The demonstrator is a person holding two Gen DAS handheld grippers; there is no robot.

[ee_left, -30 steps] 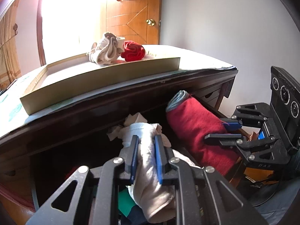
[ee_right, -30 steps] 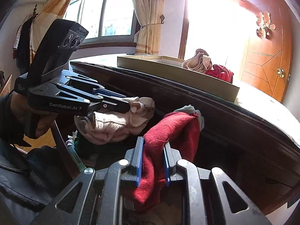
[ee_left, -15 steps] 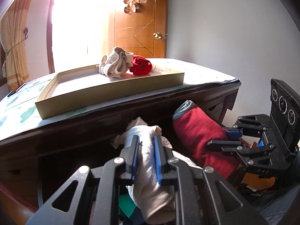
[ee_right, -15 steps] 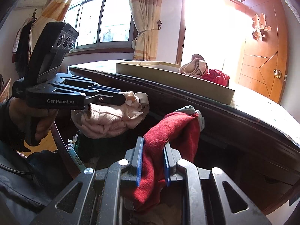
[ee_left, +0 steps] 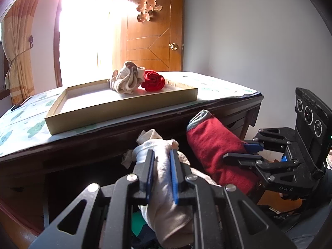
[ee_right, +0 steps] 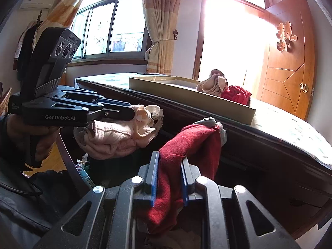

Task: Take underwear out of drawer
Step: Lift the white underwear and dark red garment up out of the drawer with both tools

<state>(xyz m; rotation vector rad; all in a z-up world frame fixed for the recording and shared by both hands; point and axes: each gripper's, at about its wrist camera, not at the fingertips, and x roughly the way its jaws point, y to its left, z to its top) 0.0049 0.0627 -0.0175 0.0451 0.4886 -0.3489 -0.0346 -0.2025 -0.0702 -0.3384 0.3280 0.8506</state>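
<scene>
Wooden door, curtained window, dark dresser, white wall

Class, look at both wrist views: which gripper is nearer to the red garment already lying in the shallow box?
Right. The right gripper sits below the red garment in the box; the left gripper is further left, nearer the beige bundle.

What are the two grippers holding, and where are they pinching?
The left gripper pinches the beige underwear around its bunched middle. The right gripper pinches the red underwear across its middle, its grey waistband end sticking out ahead.

Red underwear, beige underwear, tan tray, cloud-print green-white cloth
</scene>
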